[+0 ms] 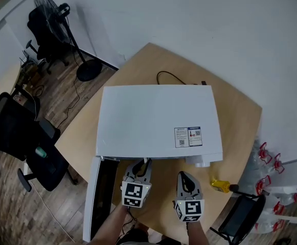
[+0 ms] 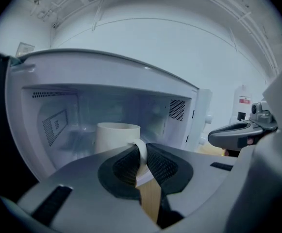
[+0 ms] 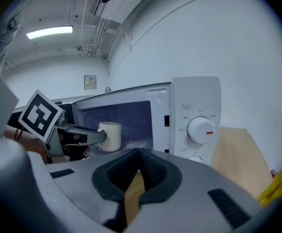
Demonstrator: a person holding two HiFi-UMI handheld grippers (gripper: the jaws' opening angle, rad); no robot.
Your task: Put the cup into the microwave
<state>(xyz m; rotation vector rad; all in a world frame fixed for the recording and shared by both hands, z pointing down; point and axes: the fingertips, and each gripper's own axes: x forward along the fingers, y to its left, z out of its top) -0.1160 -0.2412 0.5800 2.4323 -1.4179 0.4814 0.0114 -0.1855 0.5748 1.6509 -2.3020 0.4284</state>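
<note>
Cup (image 2: 115, 137): white, upright, at the mouth of the open microwave (image 1: 158, 119), toward the left side of the opening; whether its base rests on the oven floor I cannot tell.
Left tongs (image 2: 141, 153): closed narrow on the cup's handle (image 2: 141, 152), one pad on each side of the loop.
Right tongs (image 3: 140, 155): pressed together with nothing between them, held near the front of the oven, to the right of the cup.
Door (image 1: 99, 193): swung out to the near left over the worktop (image 1: 235, 121).
Handling: probably ceramic, so stiff, fairly heavy for its size, glazed and slippery, and likely to chip if knocked.
Where to hold: the handle loop gives a sure pinch, yet the body hangs off to one side and may swing or tilt.
Risk: rim or base could clip the oven's front edge; the cup wants a level, gentle set-down before letting go.
</note>
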